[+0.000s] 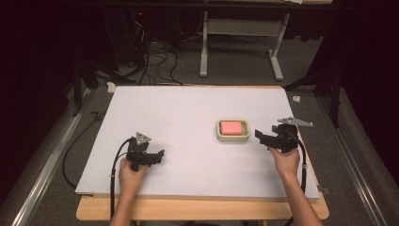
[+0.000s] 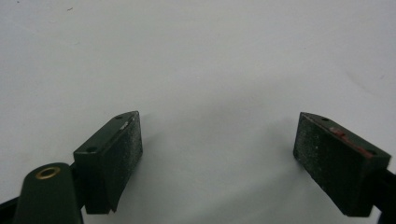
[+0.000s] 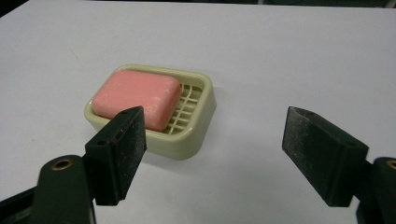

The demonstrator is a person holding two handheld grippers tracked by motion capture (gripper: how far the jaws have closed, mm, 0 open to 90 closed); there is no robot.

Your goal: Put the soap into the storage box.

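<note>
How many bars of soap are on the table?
1: a pink soap bar lying in the cream soap dish, right of table centre, near the right gripper. Nothing suggests a hidden one.

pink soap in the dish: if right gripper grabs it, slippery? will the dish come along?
The soap looks smooth with rounded edges, so it may slip between flat pads. It lies loose on the dish grid, so probably lifts free. The dish looks light; a sideways nudge would likely slide it.

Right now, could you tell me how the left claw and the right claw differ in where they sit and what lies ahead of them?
The left claw sits near the table's front left; the right claw sits farther back on the right, beside the soap dish. The left claw faces bare table; the right claw faces the dish holding pink soap. Both are open and hold nothing.
</note>
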